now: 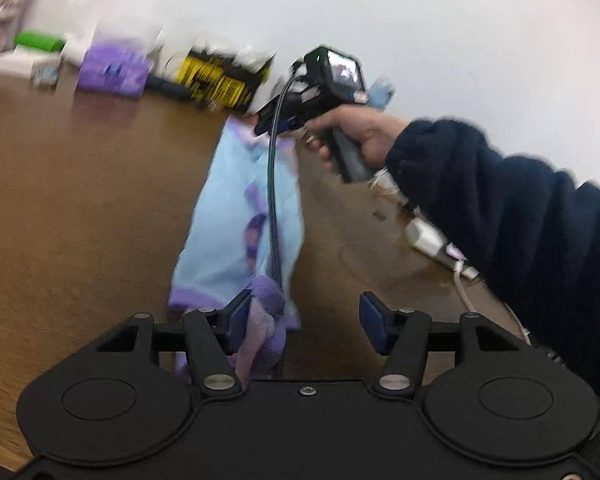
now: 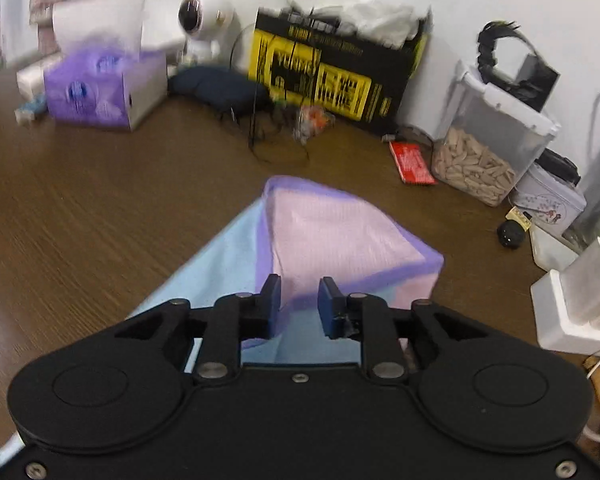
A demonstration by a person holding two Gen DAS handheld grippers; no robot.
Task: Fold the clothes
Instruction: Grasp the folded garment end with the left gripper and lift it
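So the light blue garment (image 1: 236,216) with purple trim was lying on the brown wooden bench (image 1: 80,200), stretched out in a long strip ahead of the left gripper (image 1: 304,320). That gripper's jaws were spread well apart, not clamped on anything. A bunched purple bit of the cloth sat right against the inner face of the left-side jaw, and the right-side jaw had only bare bench in front of it. Whether the fabric was truly touching that jaw or just resting beside it, I couldn't tell; the picture was pretty blurry.

Further out past those jaws, a hand (image 1: 360,136) in a dark blue sleeve (image 1: 500,220) held the other gripper over the far end of the garment, with a black cable (image 1: 274,200) trailing down across the cloth.

From the right gripper (image 2: 299,304) view, its jaws were partly apart with a gap between them, nothing pinched. Just ahead of and below them lay a folded-over corner of the garment, pale pink inside with a purple border (image 2: 340,232).

Beyond the jaws, against the wall: a purple tissue box (image 2: 100,88), a yellow and black box (image 2: 332,76) and a clear container of pale pellets (image 2: 484,152).
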